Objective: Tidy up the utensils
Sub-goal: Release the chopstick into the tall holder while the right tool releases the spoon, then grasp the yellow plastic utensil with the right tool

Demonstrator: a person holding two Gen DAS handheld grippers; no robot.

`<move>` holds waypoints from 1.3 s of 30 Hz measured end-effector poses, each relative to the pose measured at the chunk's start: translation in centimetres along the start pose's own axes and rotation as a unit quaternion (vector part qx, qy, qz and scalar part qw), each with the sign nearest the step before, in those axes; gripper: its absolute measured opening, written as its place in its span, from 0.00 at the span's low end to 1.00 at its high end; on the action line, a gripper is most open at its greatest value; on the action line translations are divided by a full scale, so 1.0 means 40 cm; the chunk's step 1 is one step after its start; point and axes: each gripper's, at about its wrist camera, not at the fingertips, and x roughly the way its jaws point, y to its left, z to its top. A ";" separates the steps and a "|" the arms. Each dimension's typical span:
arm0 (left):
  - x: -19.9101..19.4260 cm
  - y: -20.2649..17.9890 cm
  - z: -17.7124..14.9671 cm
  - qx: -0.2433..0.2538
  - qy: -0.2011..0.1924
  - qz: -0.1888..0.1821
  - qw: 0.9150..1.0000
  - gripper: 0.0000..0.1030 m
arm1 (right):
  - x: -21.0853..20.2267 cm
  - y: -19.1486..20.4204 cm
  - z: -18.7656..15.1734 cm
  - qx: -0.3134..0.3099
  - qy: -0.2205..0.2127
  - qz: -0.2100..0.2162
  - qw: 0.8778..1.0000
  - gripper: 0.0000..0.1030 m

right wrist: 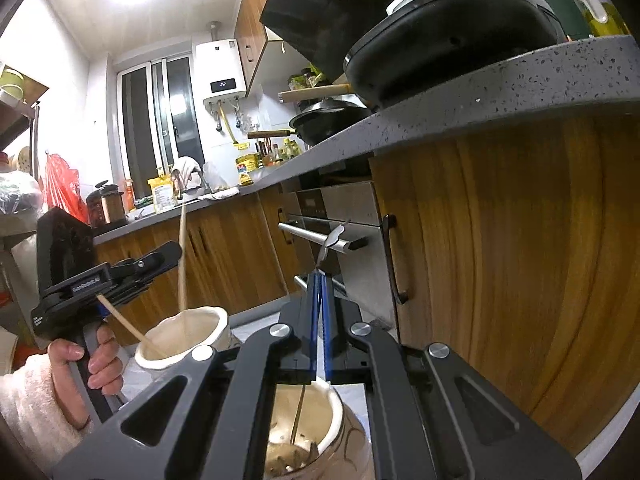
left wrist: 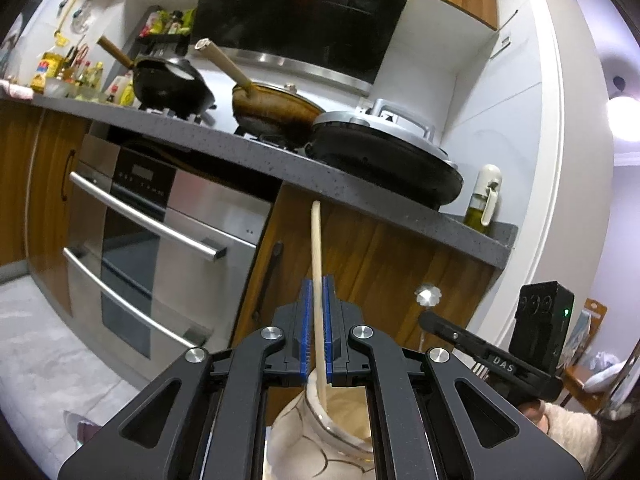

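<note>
One grey speckled countertop [left wrist: 256,148] ran across the kitchen, above one steel oven [left wrist: 160,240] with two bar handles. On the counter stood three pans: one black wok [left wrist: 172,84], one brown frying pan [left wrist: 276,108] and one flat lidded electric pan [left wrist: 384,152], with one oil bottle [left wrist: 482,200] beside the last.

Two cream ceramic jars showed in the right wrist view: one jar [right wrist: 184,340] under the left gripper and a second jar [right wrist: 316,432] under the right gripper.

The left gripper [left wrist: 318,300] was clenched on one wooden chopstick [left wrist: 317,248], whose lower end reached down into the first jar; a second chopstick [right wrist: 128,326] leaned in that jar's mouth. One hand [right wrist: 86,364] in a fleecy sleeve held that tool's grip.

The right gripper [right wrist: 320,292] was clamped on one thin metal utensil [right wrist: 331,240], its blue pads nearly touching; the stem hung down into the second jar.
</note>
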 end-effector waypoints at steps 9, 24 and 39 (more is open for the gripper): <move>-0.015 -0.001 0.016 -0.005 0.007 0.022 1.000 0.26 | -0.001 -0.003 0.005 0.012 0.023 -0.010 1.000 0.18; -0.213 -0.095 0.043 0.039 0.033 0.124 0.991 0.53 | -0.179 0.108 0.006 0.013 0.041 -0.056 0.998 0.59; -0.325 -0.196 -0.150 0.057 0.107 0.245 0.962 0.94 | -0.305 0.243 -0.123 -0.031 0.085 -0.105 0.990 0.95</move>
